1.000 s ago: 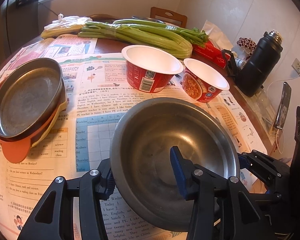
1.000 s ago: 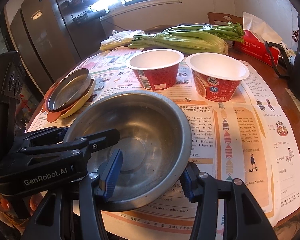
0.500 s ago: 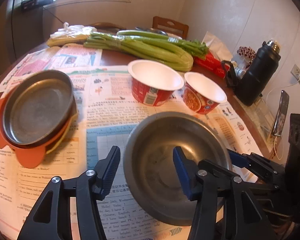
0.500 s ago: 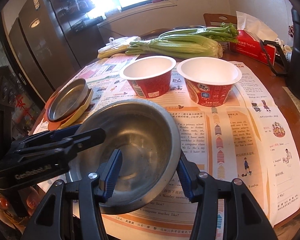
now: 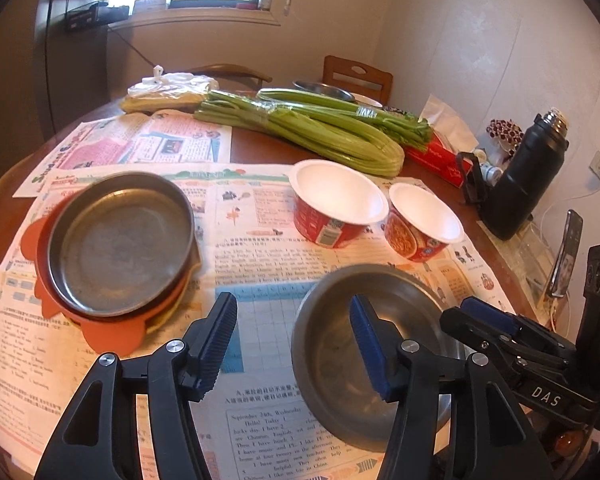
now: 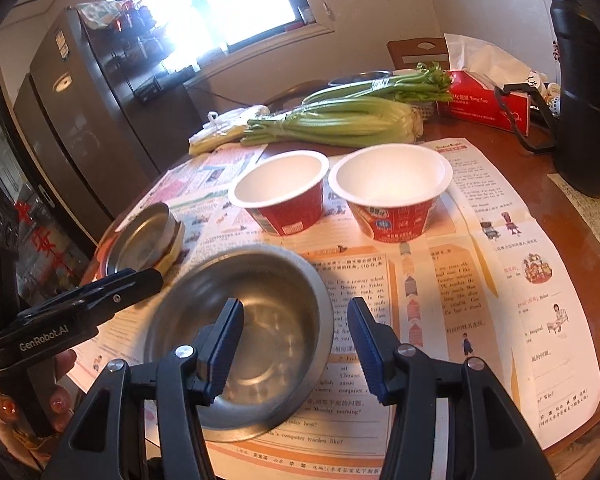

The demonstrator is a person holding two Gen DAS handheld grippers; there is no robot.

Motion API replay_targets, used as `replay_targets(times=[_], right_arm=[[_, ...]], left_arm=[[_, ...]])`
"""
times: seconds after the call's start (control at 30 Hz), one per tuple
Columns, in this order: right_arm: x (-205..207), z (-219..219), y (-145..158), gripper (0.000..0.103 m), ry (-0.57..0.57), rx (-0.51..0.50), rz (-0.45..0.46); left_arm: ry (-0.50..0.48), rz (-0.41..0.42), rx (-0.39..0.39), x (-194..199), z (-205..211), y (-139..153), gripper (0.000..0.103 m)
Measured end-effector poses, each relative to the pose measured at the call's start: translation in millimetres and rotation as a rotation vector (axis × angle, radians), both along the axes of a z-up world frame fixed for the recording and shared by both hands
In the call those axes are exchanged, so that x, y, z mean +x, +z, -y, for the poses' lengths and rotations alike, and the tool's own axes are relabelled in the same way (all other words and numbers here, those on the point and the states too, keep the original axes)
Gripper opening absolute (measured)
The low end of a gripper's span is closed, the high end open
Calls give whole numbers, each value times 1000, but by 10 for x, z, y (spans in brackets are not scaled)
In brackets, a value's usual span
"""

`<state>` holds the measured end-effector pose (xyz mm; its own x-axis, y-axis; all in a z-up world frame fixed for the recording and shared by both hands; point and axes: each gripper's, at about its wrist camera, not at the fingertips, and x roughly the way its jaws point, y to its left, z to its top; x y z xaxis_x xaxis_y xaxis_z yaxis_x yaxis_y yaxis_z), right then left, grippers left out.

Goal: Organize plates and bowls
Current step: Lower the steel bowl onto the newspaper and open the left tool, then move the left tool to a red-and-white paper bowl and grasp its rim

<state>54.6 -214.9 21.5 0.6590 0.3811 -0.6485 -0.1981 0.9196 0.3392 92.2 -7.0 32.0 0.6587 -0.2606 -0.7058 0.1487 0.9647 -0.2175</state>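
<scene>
A steel bowl [image 5: 324,352] [image 6: 276,320] rests on the newspaper near the table's front edge. My left gripper [image 5: 292,320] [image 6: 140,284] is open just left of it, its right finger over the bowl's left rim, nothing pressed between the pads. My right gripper [image 6: 294,320] [image 5: 480,320] hovers open above the bowl's right rim, one finger over the inside and one outside, not touching. At the left a steel plate [image 5: 120,240] [image 6: 140,240] tops an orange plate and a yellow one. Two red paper bowls [image 5: 336,204] [image 5: 424,220] [image 6: 280,192] [image 6: 392,188] stand side by side behind the steel bowl.
Celery bundles [image 5: 320,132] and a plastic bag [image 5: 168,92] lie at the back. A red tissue box [image 6: 484,104], a black flask [image 5: 524,176] and a phone [image 5: 568,252] crowd the right edge. A fridge [image 6: 72,128] stands to the left. Newspaper [image 6: 500,280] covers the round table.
Both grippers have risen and drawn back, so the steel bowl looks smaller. The left jaws have widened and come off the bowl's left rim. The bowl has stayed put.
</scene>
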Motion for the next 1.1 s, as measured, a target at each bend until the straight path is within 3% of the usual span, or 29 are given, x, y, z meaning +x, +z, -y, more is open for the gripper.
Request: replay_targets(times=[0.33, 0.63, 0.87, 1.1], right_arm=[[238, -55, 77, 54, -3, 57, -26], [643, -131, 126, 54, -3, 94, -58], [1013, -233, 54, 54, -5, 115, -111], [1255, -317, -30, 54, -24, 88, -137]], left_arm=[[-24, 26, 26, 290, 80, 227, 61], [-66, -1, 62, 803, 212, 351, 61], [-95, -79, 78, 1336, 352, 267, 61], [-104, -159, 116, 1836, 556, -4, 61]])
